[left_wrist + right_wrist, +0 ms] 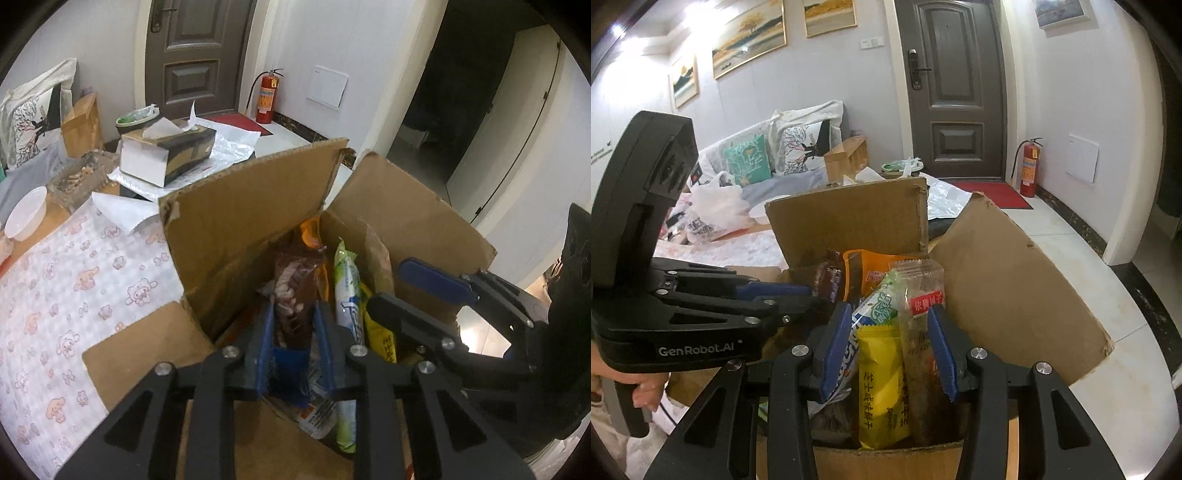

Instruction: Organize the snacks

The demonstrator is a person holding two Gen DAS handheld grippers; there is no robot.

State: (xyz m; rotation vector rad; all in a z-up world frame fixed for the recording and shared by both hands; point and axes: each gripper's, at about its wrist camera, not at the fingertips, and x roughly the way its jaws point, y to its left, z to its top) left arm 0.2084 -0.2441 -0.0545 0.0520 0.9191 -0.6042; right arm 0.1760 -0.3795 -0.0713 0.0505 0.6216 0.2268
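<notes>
Cluttered table [55,295], open cardboard box [240,236] holding upright snacks. Left gripper [293,317] narrow around brown packet [295,291]; right gripper [890,332] clamps yellow packet [881,373] and neighbours. Risk: loosening left jaws drop packet.

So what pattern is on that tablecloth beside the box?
Pale checks with pink cartoon animals on the tablecloth, clearest in the left wrist view.

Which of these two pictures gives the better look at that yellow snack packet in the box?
The right wrist view. There the yellow packet stands front and centre in the cardboard box, its printed face fully readable. In the left wrist view only a narrow strip of it shows, squeezed between a green-and-white packet and the right gripper.
</notes>
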